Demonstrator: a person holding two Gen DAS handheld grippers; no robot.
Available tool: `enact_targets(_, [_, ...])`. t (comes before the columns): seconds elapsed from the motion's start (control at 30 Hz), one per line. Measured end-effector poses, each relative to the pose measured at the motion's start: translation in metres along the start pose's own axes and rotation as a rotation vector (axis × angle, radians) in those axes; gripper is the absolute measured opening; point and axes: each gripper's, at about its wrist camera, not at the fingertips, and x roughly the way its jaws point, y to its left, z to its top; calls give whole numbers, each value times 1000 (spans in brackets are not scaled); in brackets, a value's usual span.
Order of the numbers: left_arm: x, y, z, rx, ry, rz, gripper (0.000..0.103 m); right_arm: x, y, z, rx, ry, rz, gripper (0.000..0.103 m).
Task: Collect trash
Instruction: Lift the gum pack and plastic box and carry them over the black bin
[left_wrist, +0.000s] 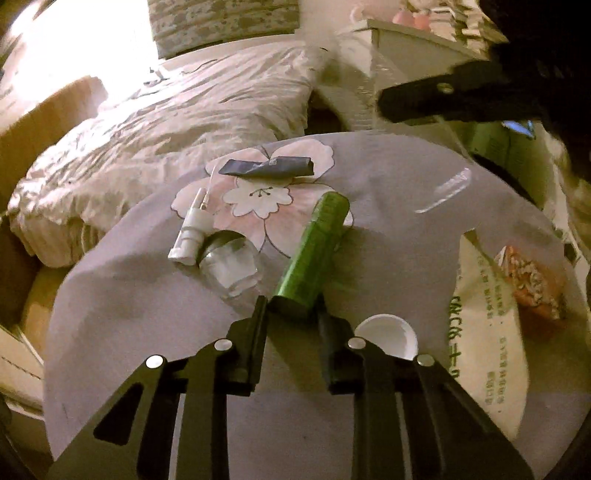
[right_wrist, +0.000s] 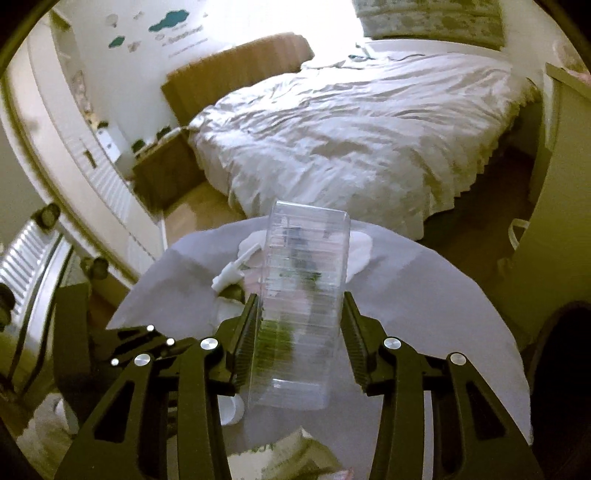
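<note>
On the round cloth-covered surface (left_wrist: 122, 295), left wrist view: left tool (left_wrist: 291, 314) sits low, its jaws closed around the dark near end of a green tube (left_wrist: 314, 247). Tube lies flat; long axis runs straight away from the tool, leaning slightly right, far end resting on the flower print. Just left of it: a white spray nozzle (left_wrist: 192, 229) touching a clear glass jar (left_wrist: 231, 266). Farther off, a dark flattened wrapper (left_wrist: 266, 167). A white cap (left_wrist: 388, 334) lies just beside the right finger. Printed paper bag (left_wrist: 484, 332) and an orange snack packet (left_wrist: 535, 284) at the right edge. Right tool shows top right, dark, state unreadable from this side.

Right wrist view: right tool (right_wrist: 301, 332) clamps a clear ribbed plastic container (right_wrist: 304, 295), held off the cloth, long axis along the fingers. Green tube shows blurred through its wall. Bed (right_wrist: 351, 129) beyond.

Judgement: left hand is the nearer one and already has the tube end-on; lift should follow its axis, since a grip this near one end may let the far end droop. Where the trash goes is not visible.
</note>
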Motion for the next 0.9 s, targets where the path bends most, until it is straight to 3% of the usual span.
enact_targets(0.2, [6,-6,10,-18,28,3,27,-19,-15,-11,38,-19,17,44])
enact_targets(0.47, [15,-23,38,-17,10,-19,33,-28,-36,-28,78,-9,20,44])
enact_targets(0.73, [22,-31,46,-29,14,-13,23,-41,-54,-39,116,-36,40,44])
enact_targets(0.9, [-1,-51,61,-38,-49,-34,22,-62,-65,-40,141,-96,50,44])
